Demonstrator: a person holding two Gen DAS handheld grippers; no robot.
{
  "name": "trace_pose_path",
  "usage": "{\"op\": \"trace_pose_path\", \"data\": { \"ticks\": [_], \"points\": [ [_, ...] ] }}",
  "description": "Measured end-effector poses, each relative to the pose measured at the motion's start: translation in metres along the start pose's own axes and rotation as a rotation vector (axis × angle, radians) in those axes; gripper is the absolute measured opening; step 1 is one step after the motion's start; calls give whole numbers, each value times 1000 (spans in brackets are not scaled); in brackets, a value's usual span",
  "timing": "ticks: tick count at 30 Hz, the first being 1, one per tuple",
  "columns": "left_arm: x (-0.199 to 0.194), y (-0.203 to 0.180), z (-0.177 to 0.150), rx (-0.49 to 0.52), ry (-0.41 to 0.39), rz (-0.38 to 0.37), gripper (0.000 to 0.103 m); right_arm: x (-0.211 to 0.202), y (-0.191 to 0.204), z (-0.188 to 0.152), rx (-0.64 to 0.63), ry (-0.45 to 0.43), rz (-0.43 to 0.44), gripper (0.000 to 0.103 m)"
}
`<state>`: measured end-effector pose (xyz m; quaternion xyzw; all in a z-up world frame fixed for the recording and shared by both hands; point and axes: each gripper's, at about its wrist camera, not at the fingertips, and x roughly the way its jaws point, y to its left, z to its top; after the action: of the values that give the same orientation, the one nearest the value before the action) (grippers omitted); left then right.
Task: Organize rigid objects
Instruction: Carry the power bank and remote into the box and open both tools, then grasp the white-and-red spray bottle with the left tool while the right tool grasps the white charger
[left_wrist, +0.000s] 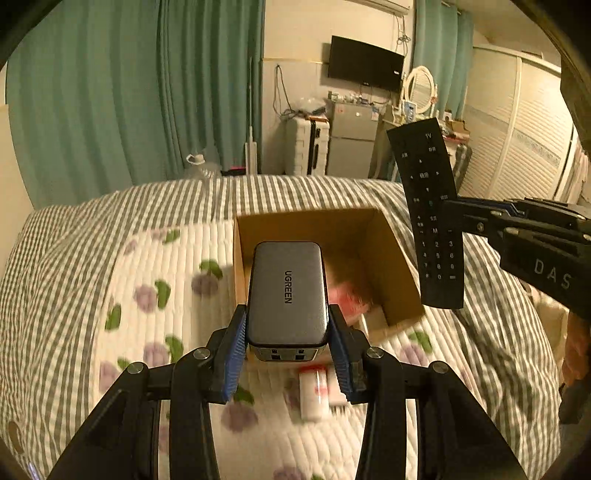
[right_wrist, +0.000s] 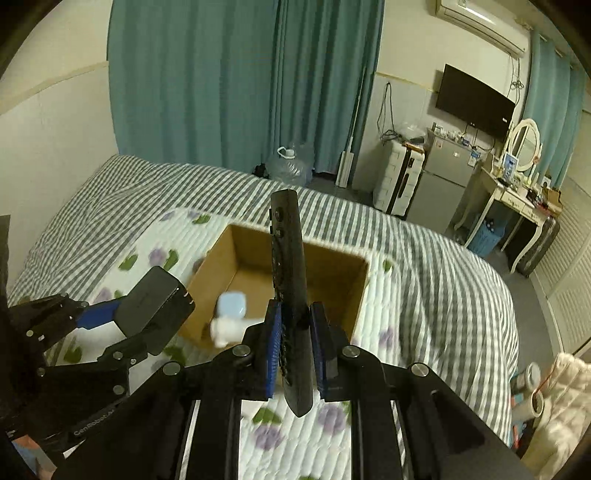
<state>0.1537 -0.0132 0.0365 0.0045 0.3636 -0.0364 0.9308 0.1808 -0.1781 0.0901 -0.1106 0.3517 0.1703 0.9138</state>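
The left gripper (left_wrist: 288, 343) is clamped on a grey charger (left_wrist: 287, 291) across its narrow sides, held above the near edge of the open cardboard box (left_wrist: 399, 266) on the bed (left_wrist: 74, 258). The right gripper (right_wrist: 293, 350) is closed on a black remote (right_wrist: 290, 280) near its lower third, raised beside the box. The charger is probably dense, rigid and smooth-cased, so the ribbed pads should stay square on its flat sides. The remote is likely light but long; a grip nearer mid-length would reduce swing. A white tube (left_wrist: 314, 395) lies on the quilt outside the box.
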Motion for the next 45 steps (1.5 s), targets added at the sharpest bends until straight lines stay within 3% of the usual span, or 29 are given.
{"op": "trace_pose_path", "data": {
  "ticks": [7, 12, 17, 23, 32, 33, 36, 40, 41, 42, 45],
  "points": [
    [64, -2, 19, 13, 46, 19, 42, 53, -18, 20, -17, 32, 0, 15],
    [112, -2, 12, -8, 109, 24, 42, 95, -28, 7, -21, 84, 18, 15],
    [133, -5, 7, -10, 136, 22, 42, 123, -38, -7, 2, 109, 33, 15],
    [138, -5, 8, -12, 149, 20, 43, 140, -42, -10, 6, 125, 29, 15],
    [100, 0, 15, 20, 74, 39, 45, 159, -36, -5, 14, 152, 16, 15],
    [93, 2, 15, 19, 63, 39, 45, 156, -38, -3, 25, 133, 9, 18],
    [73, 5, 15, 23, 39, 50, 48, 143, -44, 5, 66, 107, -27, 46],
    [42, 7, 14, 23, 18, 50, 53, 107, -45, 8, 70, 64, -48, 47],
    [30, 7, 13, 10, 11, 43, 61, 95, -44, 8, 70, 56, -56, 47],
    [22, 8, 12, 4, 8, 34, 67, 85, -43, 8, 70, 53, -58, 50],
    [-10, 8, 8, -15, -8, 26, 72, 49, -39, 4, 71, 39, -65, 69]
  ]
}}
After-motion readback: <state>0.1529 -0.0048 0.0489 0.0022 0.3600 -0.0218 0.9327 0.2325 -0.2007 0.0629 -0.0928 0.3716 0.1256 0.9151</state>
